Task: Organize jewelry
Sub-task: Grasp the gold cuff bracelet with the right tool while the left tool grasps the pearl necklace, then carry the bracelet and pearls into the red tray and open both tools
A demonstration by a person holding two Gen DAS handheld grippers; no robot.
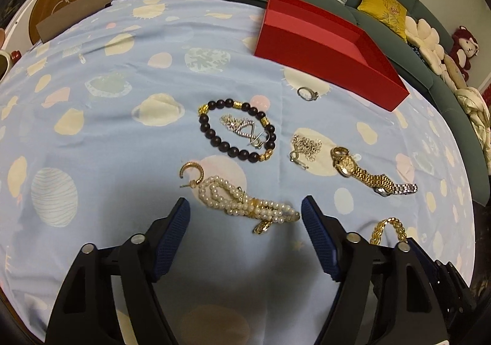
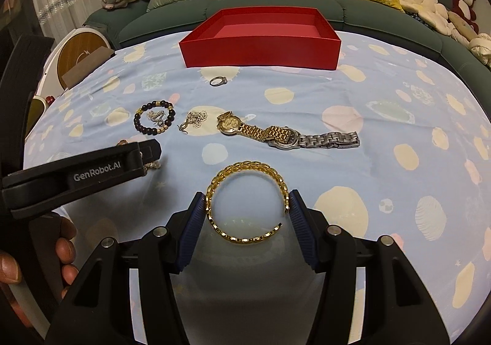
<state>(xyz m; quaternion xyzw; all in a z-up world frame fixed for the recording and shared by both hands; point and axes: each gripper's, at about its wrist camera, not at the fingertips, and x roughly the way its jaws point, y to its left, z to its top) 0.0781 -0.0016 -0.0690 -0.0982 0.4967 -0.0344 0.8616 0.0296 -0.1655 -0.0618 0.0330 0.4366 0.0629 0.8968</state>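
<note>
Blue cloth [image 2: 353, 93] patterned with pale planets covers the table, and a green sofa [image 2: 276, 4] with cushions curves behind it. At the far edge sits a red box [image 2: 260, 50], open-topped and showing nothing inside. Nearer lie two watches [image 2: 276, 131], one gold and one silver, overlapping. The right gripper [image 2: 247, 208] pinches a gold bracelet [image 2: 245, 173] between its blue pads, both sides touching the band. The left gripper [image 1: 245, 210] has its jaws spread, straddling one end of a pearl bracelet [image 1: 242, 200] without pressing it. A dark bead bracelet [image 1: 236, 130] rings a tangle of silver chain [image 1: 242, 128], a second silver chain [image 1: 303, 147] lies beside it, a gold hoop earring [image 1: 191, 174] rests by the pearls, and a ring [image 2: 218, 81] lies just before the box.
</note>
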